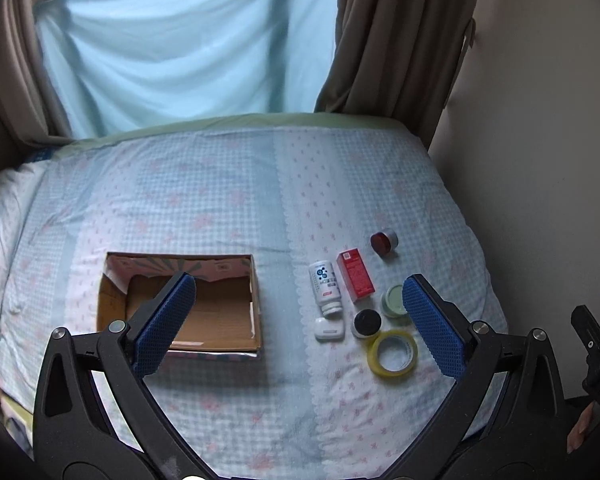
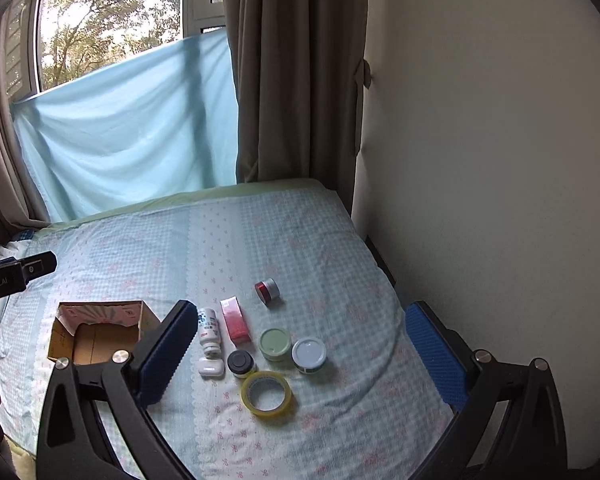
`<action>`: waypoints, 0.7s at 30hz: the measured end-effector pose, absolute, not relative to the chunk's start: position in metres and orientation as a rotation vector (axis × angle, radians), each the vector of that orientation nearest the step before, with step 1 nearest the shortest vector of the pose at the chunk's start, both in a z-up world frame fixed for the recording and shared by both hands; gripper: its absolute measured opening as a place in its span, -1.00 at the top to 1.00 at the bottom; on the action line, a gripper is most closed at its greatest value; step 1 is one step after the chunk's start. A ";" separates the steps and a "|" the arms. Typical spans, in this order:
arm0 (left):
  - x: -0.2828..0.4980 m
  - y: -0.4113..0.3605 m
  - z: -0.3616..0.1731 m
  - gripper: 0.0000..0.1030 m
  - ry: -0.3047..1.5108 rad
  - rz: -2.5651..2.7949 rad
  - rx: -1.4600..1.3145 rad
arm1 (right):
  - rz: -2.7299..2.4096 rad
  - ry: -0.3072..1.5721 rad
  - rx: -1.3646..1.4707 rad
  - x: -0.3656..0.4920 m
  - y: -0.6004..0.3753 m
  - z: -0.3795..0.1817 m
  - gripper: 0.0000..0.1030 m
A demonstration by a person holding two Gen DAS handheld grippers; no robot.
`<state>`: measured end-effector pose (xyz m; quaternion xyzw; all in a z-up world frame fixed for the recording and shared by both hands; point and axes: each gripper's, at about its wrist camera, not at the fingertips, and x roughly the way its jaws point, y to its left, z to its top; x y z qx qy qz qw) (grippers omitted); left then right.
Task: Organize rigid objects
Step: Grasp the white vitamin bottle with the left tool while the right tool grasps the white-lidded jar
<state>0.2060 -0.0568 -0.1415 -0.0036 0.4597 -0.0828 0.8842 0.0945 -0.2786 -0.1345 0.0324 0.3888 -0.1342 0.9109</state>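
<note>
An open cardboard box [image 1: 112, 300] [image 2: 62, 336] sits on the bed to the left. To its right lies a cluster: a white bottle [image 1: 325, 287] [image 2: 209, 332] on its side, a red carton [image 1: 355, 276] [image 2: 235, 322], a red-lidded tin [image 1: 384, 241] [image 2: 267, 290], a green jar [image 1: 394, 300] [image 2: 275, 344], a pale blue-lidded jar [image 2: 309, 354], a black-lidded jar [image 1: 366, 322] [image 2: 241, 363], a white case [image 1: 329, 329] [image 2: 211, 367] and a yellow tape roll [image 1: 392, 352] [image 2: 266, 394]. My left gripper [image 1: 300, 312] and right gripper [image 2: 300, 344] hover above them, both open and holding nothing.
The patterned bedspread [image 1: 228, 200] ends at a wall [image 2: 500, 160] on the right. Brown curtains [image 2: 296, 72] and a light blue sheet [image 1: 188, 48] hang behind the bed. The right gripper's edge [image 1: 598, 344] shows at the left wrist view's right side.
</note>
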 end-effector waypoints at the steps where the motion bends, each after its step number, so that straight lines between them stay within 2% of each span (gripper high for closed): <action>1: 0.218 -0.064 -0.156 -0.99 0.986 -0.171 -0.003 | -0.274 0.825 0.068 0.101 -0.284 -0.148 -1.00; 12: 0.327 -0.127 -0.332 -0.99 1.320 -0.096 0.021 | -0.239 1.081 0.064 0.174 -0.328 -0.298 -1.00; 21: 0.371 -0.155 -0.455 -0.98 1.502 -0.052 0.098 | -0.209 1.260 -0.012 0.216 -0.336 -0.421 -1.00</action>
